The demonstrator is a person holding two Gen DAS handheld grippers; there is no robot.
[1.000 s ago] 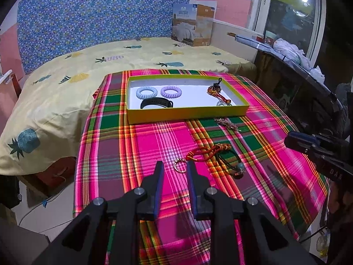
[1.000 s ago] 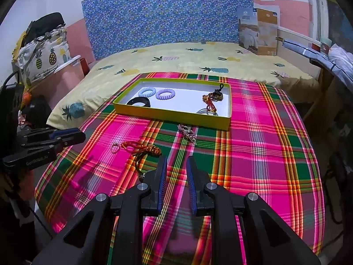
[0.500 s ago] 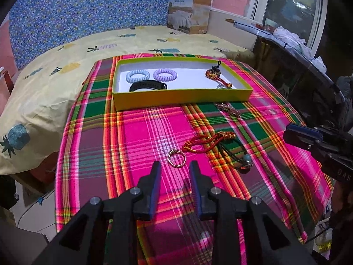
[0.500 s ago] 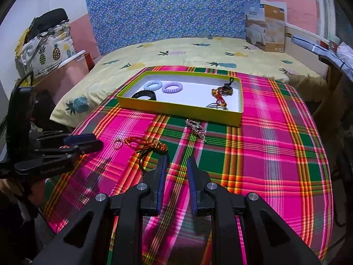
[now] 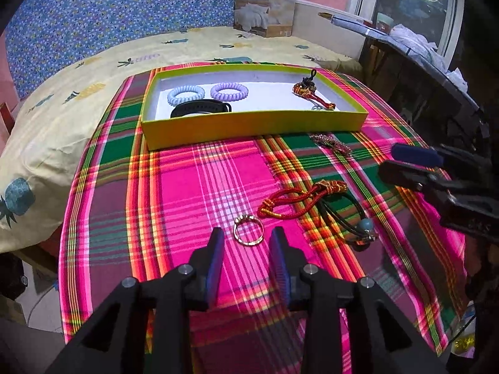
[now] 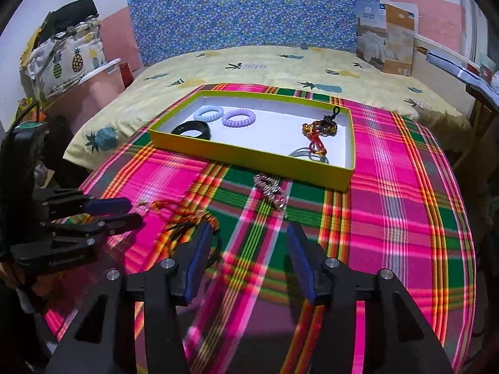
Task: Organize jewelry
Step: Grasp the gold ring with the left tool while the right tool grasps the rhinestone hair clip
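On the plaid cloth (image 5: 193, 187) spread over the bed, the left gripper (image 5: 248, 240) hangs low with its fingers (image 5: 215, 249) spreading apart and nothing between them yet; the gold ring (image 5: 249, 233) lies flat on the cloth just ahead of the tips, roughly centred on the gap. To take it well, the tips should probably come down to either side of the band and close gently across it, since a thin hoop lying flat can slide or flip away if only one finger meets it first. Just right of the ring lie the red cord bracelet (image 5: 296, 199) and the black hair tie with a bead (image 5: 352, 221), overlapping each other, so the closing fingers had better stay clear of the cord's near end. Farther back sits the yellow box (image 5: 249, 124), already holding two coil hair ties, a black band and a red keychain charm; that looks like the ring's destination. A small beaded chain (image 6: 271, 190) rests on the cloth just in front of the box. Farthest right, the right gripper (image 6: 249, 237) is also widening its fingers (image 6: 299, 255) over bare cloth, holding nothing.
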